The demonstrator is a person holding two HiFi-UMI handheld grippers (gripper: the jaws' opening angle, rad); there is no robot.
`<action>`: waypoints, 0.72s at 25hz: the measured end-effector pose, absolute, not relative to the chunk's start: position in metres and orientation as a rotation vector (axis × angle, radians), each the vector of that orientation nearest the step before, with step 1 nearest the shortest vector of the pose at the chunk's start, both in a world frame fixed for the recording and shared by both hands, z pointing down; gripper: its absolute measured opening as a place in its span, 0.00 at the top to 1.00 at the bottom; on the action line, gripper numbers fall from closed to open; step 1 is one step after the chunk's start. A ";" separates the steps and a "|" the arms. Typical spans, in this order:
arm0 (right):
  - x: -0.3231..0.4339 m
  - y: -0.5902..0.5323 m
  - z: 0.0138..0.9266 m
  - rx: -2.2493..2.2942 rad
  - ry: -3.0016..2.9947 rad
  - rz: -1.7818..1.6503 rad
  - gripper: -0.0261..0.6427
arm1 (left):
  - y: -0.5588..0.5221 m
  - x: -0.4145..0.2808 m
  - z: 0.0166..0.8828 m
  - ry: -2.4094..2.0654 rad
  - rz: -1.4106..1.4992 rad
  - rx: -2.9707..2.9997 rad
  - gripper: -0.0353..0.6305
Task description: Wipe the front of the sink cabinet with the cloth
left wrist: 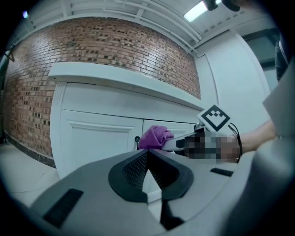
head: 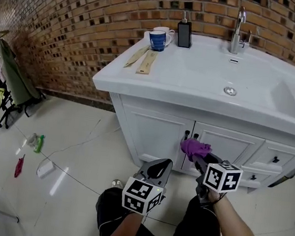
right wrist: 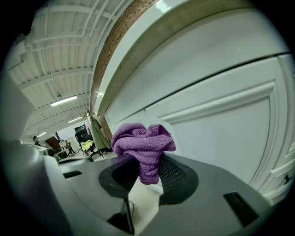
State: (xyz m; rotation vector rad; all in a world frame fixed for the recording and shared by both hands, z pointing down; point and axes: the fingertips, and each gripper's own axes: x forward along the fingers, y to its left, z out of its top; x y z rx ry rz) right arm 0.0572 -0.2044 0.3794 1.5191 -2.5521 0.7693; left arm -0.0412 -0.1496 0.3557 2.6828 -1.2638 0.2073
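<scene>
Since the front of the sink cabinet (head: pixel 154 131) stands just ahead of both tools, with the left gripper (head: pixel 158 170) closed on nothing, the right gripper (head: pixel 200 159) pinches the purple cloth (head: pixel 194 146) bunched at its tips, soft, light, likely floppy, so best gripped deep in its folds
</scene>
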 end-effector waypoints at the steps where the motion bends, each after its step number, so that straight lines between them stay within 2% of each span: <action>1: 0.060 -0.208 0.368 1.526 -2.564 0.759 0.79 | -0.148 -0.039 0.350 -1.271 0.198 2.683 0.94; 7: 0.063 -0.232 0.328 1.558 -2.581 0.663 0.79 | -0.137 -0.026 0.324 -1.285 0.211 2.726 0.94; 18: 0.106 -0.242 0.334 1.651 -2.507 0.739 0.79 | -0.135 0.006 0.318 -1.246 0.237 2.782 0.94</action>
